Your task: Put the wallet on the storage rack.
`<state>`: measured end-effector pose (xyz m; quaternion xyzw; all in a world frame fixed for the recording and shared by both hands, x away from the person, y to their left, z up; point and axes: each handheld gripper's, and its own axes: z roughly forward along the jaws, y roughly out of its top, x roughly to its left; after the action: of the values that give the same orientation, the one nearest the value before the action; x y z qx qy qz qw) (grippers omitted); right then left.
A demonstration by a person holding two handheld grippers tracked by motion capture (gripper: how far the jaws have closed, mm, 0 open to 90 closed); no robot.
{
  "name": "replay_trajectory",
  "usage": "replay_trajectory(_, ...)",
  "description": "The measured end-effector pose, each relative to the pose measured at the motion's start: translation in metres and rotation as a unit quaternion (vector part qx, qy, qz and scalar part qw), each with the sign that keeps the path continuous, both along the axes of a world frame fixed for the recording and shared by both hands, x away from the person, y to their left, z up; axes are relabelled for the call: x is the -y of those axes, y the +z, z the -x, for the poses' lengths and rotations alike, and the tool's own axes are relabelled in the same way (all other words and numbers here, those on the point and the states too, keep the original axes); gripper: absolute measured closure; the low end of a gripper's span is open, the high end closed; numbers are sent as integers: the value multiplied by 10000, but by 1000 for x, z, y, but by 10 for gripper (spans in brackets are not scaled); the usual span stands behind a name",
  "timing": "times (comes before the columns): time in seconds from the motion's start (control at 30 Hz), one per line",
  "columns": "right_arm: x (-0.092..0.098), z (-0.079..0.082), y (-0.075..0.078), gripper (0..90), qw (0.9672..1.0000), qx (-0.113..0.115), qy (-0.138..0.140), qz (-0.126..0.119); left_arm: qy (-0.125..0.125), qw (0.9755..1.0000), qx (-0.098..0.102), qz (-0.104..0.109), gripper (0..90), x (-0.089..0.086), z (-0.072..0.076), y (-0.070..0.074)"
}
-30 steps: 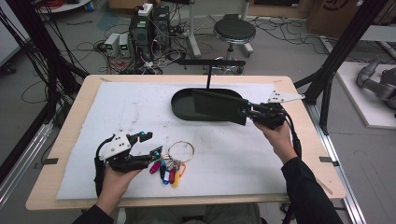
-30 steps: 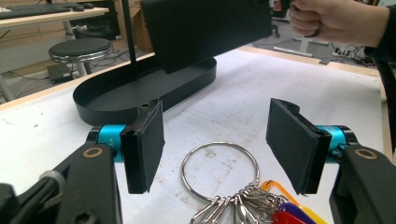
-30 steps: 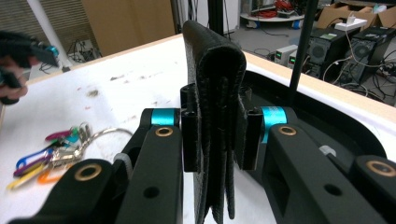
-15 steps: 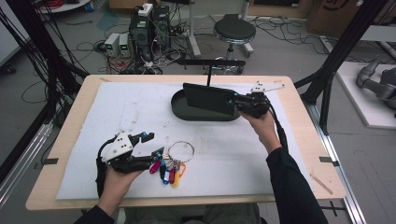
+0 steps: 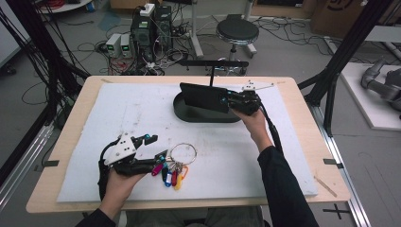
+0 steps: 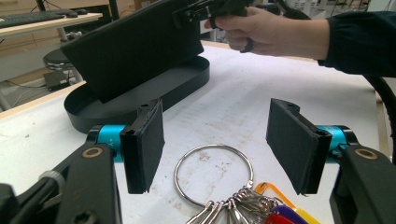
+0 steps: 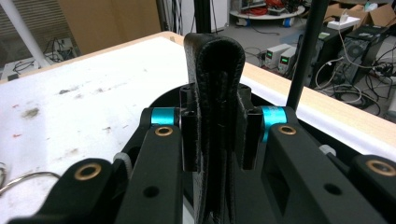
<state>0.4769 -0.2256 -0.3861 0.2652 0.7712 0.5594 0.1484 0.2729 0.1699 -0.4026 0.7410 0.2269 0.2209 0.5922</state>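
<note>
Wallet held over the tray, key ring waiting

On the white mat (image 5: 118,113), the black oval tray (image 5: 203,113) sits toward the far side, and the right gripper (image 5: 226,100) holds a black leather wallet (image 5: 203,97) on edge just above it, jaws clamped tight on its folded spine (image 7: 215,107). The step in hand looks like setting the wallet into the tray; the next move calls for lowering it level inside the rim before letting go. Near the front edge the left gripper (image 6: 215,144) rests with its jaws wide apart and nothing between the pads, the key ring (image 5: 182,153) with coloured tags (image 5: 170,172) lying just ahead of them.
</note>
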Motion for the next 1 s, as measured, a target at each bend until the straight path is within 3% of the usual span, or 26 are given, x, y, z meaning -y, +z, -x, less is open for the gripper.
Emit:
replay_trajectory(0.37, 2, -12, -12, 762, 9996, 73, -108, 256, -55, 10000, -10, -29, 361, -1, 2, -2)
replay_trajectory(0.57, 12, -18, -18, 756, 9985, -166, -331, 403, -72, 10000, 22, -51, 361, 0, 3, -1)
replay_trajectory(0.77, 16, -20, -21, 746, 9979, -188, -390, 474, -68, 9999, 41, -68, 361, -1, 4, -1)
replay_trajectory(1.0, 22, -23, -27, 727, 9947, -434, -528, 773, -76, 9999, 36, -79, 361, -1, 4, -2)
